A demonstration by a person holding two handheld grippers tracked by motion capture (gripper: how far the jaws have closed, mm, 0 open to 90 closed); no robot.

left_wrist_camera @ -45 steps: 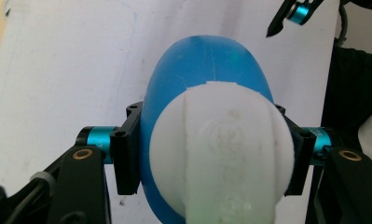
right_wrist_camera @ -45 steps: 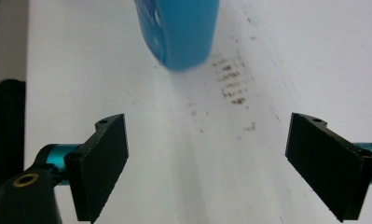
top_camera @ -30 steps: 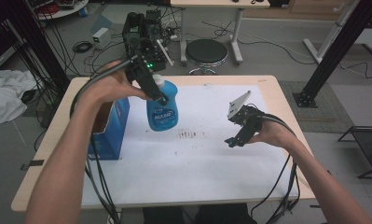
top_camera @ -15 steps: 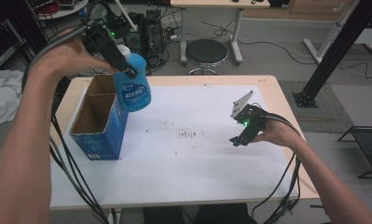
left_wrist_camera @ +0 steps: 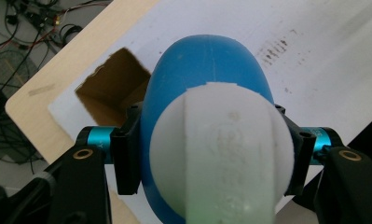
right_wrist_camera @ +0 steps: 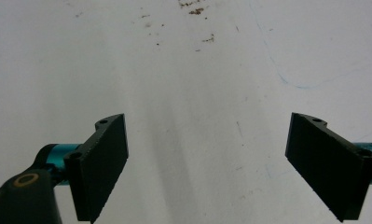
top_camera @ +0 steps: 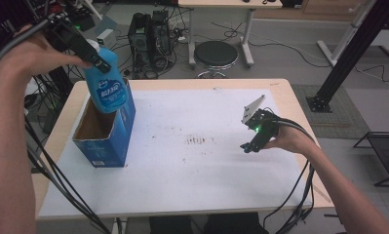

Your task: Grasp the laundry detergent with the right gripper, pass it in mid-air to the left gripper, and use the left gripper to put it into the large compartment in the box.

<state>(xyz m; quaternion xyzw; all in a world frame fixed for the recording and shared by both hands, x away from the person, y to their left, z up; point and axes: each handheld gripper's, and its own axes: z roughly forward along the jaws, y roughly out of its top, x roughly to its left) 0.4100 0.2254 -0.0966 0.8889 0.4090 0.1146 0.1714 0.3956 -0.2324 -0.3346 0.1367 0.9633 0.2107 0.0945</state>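
Light: we see even, bright overhead room light | Shadows: soft, faint ones on the white table sheet (top_camera: 182,175) | Glare: mild washout in our right gripper view | Focus: the bottle cap (left_wrist_camera: 221,154) looks blurred up close | Edges: slightly soft.

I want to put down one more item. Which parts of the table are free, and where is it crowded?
Free: the white sheet between the blue box and the right gripper, and the near strip in front of both. Crowded: the left edge, where the left gripper holds the blue bottle over the open box.
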